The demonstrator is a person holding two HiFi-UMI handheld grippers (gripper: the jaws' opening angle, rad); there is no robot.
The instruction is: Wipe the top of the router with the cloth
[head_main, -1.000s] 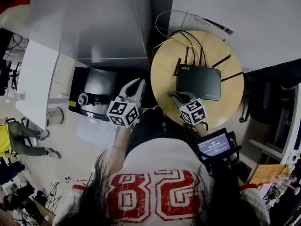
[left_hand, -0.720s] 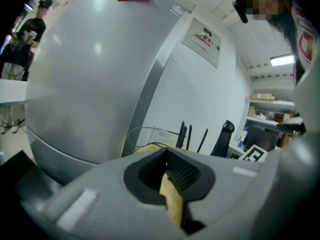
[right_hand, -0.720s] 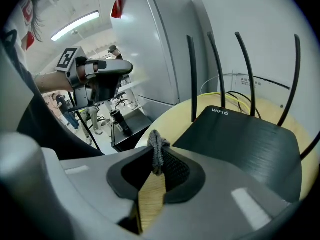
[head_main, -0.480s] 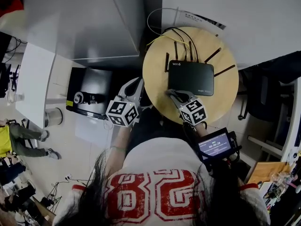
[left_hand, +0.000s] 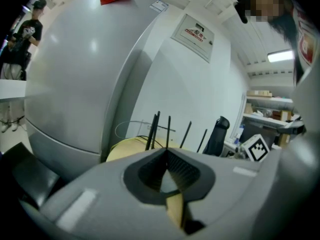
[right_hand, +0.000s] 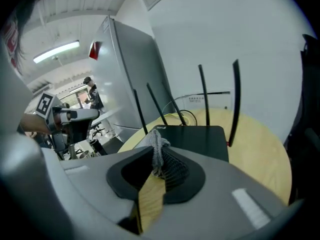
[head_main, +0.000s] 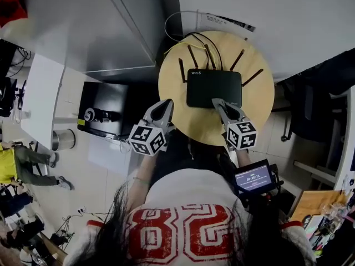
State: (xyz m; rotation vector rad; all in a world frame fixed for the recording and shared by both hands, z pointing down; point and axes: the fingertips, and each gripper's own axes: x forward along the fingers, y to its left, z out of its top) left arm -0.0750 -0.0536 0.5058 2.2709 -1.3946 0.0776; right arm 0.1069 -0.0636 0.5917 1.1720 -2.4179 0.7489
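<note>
**Router point(head_main: 213, 87) top, cloth point(right_hand: 156, 146) at its near edge**

Far left in the head view, we note a tall grey cabinet point(head_main: 89, 26).

Left gripper point(head_main: 164, 105): it sits at the near-left rim of the round wooden table point(head_main: 260, 101), well apart from the router. In the left gripper view its jaws meet at the tips with nothing between them. Only the yellow table top shows through the slot lower down.

Router: black and flat, it lies a little behind the table's centre. Its thin antennas point(head_main: 182, 70) stand up along the back and at the sides. Dark and yellow cables point(head_main: 206, 40) loop off the far edge behind it.

Right gripper point(head_main: 218, 102): its tips are at the near edge of the router, towards the router's right half. In the right gripper view the jaws are closed on a small grey knitted cloth. A tuft of it pokes up past the tips, in line with the router's near corner. We cannot tell whether the cloth touches the router's top.

Further right, a small lit screen point(head_main: 253, 177) is mounted behind the right gripper, close to the person's body. A dark chair point(head_main: 310, 112) stands beyond the table's right side.
</note>
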